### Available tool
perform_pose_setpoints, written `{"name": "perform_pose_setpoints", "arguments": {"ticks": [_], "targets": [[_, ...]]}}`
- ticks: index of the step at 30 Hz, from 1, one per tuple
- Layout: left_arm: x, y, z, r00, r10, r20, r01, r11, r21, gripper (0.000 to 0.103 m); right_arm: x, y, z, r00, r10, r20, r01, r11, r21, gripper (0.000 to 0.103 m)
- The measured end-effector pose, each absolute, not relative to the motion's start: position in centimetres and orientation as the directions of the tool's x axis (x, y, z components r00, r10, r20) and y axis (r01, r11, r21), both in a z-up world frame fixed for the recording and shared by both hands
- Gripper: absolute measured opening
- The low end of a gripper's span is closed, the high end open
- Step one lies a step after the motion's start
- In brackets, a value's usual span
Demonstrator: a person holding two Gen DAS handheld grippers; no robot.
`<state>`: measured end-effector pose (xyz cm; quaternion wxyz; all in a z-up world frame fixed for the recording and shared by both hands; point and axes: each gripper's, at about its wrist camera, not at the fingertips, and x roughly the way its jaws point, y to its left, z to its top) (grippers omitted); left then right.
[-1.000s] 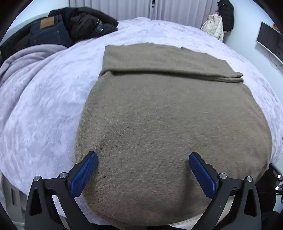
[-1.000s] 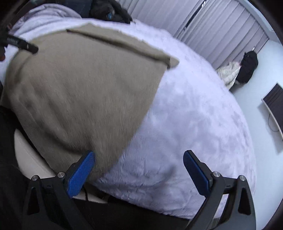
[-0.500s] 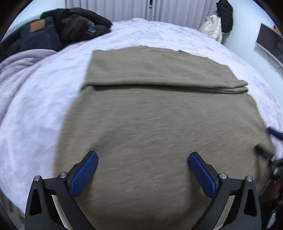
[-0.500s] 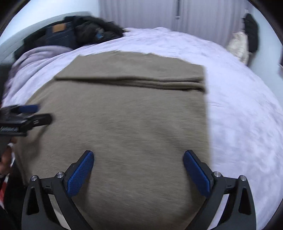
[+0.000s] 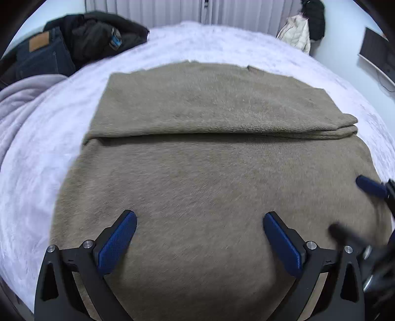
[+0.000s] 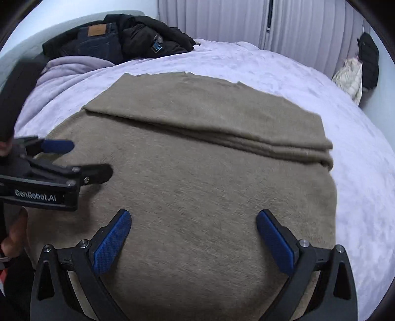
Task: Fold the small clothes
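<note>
The left tongs (image 5: pixel 199 240) hang over the near part of the brown sweater (image 5: pixel 209 187). They are wide open and hold nothing. Their blue pads (image 5: pixel 117 243) sit above the cloth; if they touch it, the picture does not show.

The right tongs (image 6: pixel 193 238) are over the near part of the sweater too, more to its right side. They are also wide open and hold nothing.

Each camera sees the other tool. In the right wrist view the left tongs come in from the left side of the sweater, with the two fingers apart. In the left wrist view the right tongs show at the right edge of the sweater, but they are blurry.

The sweater lies flat on the bed (image 5: pixel 29 172), which has a soft, pale purple cover. The far part of the sweater is folded over, so a straight fold line (image 5: pixel 222 134) runs across it from side to side.

Past the sweater, to its far left, a pile of dark clothes (image 5: pixel 98 37) and a pair of blue jeans (image 5: pixel 44 59) lie on the bed. A light purple blanket (image 6: pixel 71 71) is bunched up near that pile.

Behind the bed, far past the sweater, are long gray blinds (image 6: pixel 222 22). To the far right a white jacket (image 5: pixel 296 34) and a black jacket (image 5: pixel 316 18) hang by the wall.
</note>
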<state>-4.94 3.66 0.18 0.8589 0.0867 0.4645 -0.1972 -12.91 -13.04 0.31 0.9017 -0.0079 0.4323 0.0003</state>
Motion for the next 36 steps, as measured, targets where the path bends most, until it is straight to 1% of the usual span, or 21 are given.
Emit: {"name": "perform_pose_setpoints", "arguments": {"ticks": [1,4,7,10,13,16,19,21,25,26,28,30,33,35,36], "targets": [[-5.4,4.3,0.3,0.498,-0.25,-0.83,0.419,0.908,-0.022,0.103,-13.5,-13.8,0.4,0.634,-0.014,-0.773,0.012,1.0,-0.008,0.101],[-6.8,7.2,0.7,0.507,-0.234,-0.83,0.413,0.911,-0.005,0.103,-15.4,-16.6,0.8,0.627,-0.106,-0.772,0.099,0.993,-0.056,0.102],[-9.4,10.7,1.5,0.529,-0.204,-0.824,0.382,0.924,0.016,0.103,-17.9,-19.6,1.5,0.604,-0.162,-0.781,0.186,0.981,-0.059,0.102],[-12.2,14.9,1.8,0.509,-0.283,-0.813,0.392,0.917,-0.074,0.103,-21.8,-22.1,2.9,0.609,-0.169,-0.775,0.244,0.97,-0.019,0.102],[-12.6,17.2,0.5,0.455,-0.354,-0.818,0.391,0.904,-0.174,0.103,-25.1,-23.5,3.1,0.616,-0.127,-0.778,0.247,0.968,0.037,0.102],[-12.7,17.3,-0.1,0.441,-0.413,-0.797,0.394,0.887,-0.241,0.103,-26.6,-23.4,2.2,0.611,-0.065,-0.789,0.208,0.975,0.081,0.102],[-12.1,16.2,0.2,0.423,-0.502,-0.754,0.428,0.845,-0.322,0.103,-26.8,-22.0,1.6,0.622,-0.041,-0.782,0.18,0.979,0.091,0.102],[-12.1,15.9,0.2,0.401,-0.557,-0.728,0.449,0.812,-0.374,0.103,-26.5,-20.6,1.4,0.632,0.014,-0.775,0.138,0.982,0.131,0.102],[-12.3,18.0,-0.2,0.368,-0.647,-0.668,0.443,0.754,-0.486,0.103,-26.4,-17.9,0.8,0.638,0.096,-0.764,0.039,0.987,0.156,0.102],[-12.3,18.7,-0.5,0.362,-0.659,-0.659,0.44,0.744,-0.502,0.103,-26.7,-17.4,0.6,0.637,0.1,-0.764,0.016,0.99,0.143,0.102],[-12.3,19.3,-1.0,0.353,-0.666,-0.657,0.444,0.737,-0.509,0.103,-27.5,-17.1,0.2,0.645,0.089,-0.759,-0.021,0.995,0.1,0.101],[-12.3,18.7,-1.0,0.356,-0.656,-0.666,0.448,0.745,-0.495,0.103,-27.7,-17.5,-0.2,0.655,0.094,-0.75,-0.016,0.994,0.111,0.101],[-12.6,16.4,-0.6,0.332,-0.611,-0.719,0.481,0.765,-0.428,0.103,-27.3,-18.0,-0.2,0.675,0.122,-0.728,0.0,0.986,0.165,0.102],[-13.6,15.3,-0.6,0.317,-0.568,-0.76,0.537,0.768,-0.35,0.103,-27.1,-17.8,0.0,0.67,0.119,-0.732,-0.008,0.988,0.153,0.101],[-13.9,15.2,-0.8,0.312,-0.559,-0.769,0.551,0.765,-0.333,0.103,-27.3,-17.7,0.0,0.668,0.119,-0.735,-0.022,0.99,0.141,0.101]]}}
